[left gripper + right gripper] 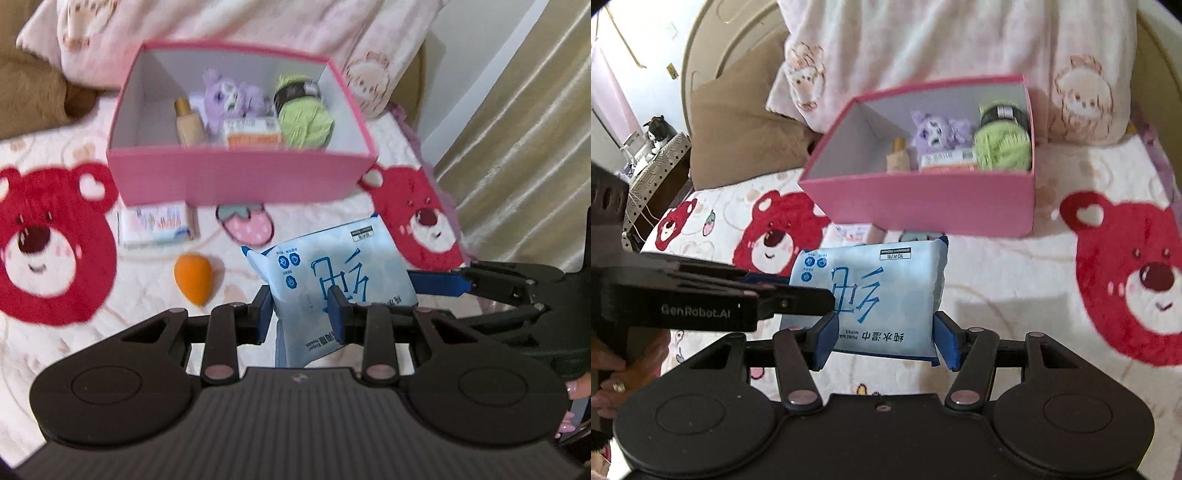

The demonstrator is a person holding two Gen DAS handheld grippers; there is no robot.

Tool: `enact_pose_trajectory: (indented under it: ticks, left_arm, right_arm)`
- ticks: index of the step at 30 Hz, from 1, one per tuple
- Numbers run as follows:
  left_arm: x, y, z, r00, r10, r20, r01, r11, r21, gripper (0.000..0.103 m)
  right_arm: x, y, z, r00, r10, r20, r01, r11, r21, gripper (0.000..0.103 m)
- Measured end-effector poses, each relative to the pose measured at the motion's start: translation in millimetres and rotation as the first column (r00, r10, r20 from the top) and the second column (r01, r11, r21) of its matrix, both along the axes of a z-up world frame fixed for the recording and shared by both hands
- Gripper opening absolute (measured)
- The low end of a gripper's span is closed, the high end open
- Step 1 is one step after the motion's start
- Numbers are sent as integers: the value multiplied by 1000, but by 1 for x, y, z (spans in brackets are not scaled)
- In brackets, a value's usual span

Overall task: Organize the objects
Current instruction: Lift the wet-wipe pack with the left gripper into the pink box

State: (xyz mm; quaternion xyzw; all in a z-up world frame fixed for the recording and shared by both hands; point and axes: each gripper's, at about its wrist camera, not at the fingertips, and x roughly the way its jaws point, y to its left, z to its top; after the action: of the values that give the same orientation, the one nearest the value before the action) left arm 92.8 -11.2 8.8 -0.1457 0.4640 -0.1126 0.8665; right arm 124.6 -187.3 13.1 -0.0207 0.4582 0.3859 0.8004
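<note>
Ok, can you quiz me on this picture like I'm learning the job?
1. True or false: the green yarn lies inside the pink box.
2. What do the left gripper and the right gripper hold together? A wipes pack, B sponge, C bottle.
3. Fill in: the plush toy in the box is coloured ___.
Key: 1 true; 2 A; 3 purple.

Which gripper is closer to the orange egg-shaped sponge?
Left. The left gripper holds the wipes pack just beside the sponge; the right gripper grips the pack's far side.
</note>
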Motion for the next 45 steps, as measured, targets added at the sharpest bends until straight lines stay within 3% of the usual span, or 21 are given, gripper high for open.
enact_pose_trajectory:
  ticks: [5,11,14,19,24,29,35,45]
  left_arm:
    - [2,3,39,997,-13,80,12,1000,16,30]
    - [21,8,77,994,-18,112,10,997,71,30]
    - [34,11,87,992,0,123,-13,994,108,30]
    - [65,32,89,984,94,153,-107,991,82,30]
    - [106,46,84,972,153,178,-167,984,64,30]
    - [151,51,71,977,140,160,-159,981,110,30]
    - [189,61,30,977,177,118,-189,977,101,30]
    - [232,65,-36,980,198,14,-198,978,58,31]
  right_arm:
    - [2,6,34,997,8,78,-8,1000,-3,62]
    - [17,18,63,990,17,139,-19,1000,15,57]
    - [31,29,70,985,8,170,-11,1000,14,49]
    - [62,49,73,979,24,201,-30,999,24,41]
    - [101,70,64,981,36,190,-39,999,9,39]
    - [147,88,44,989,28,148,-29,1000,6,39]
    - [187,106,6,998,30,48,-29,999,-20,39]
    - [228,123,-43,1000,-10,-27,7,993,-116,39]
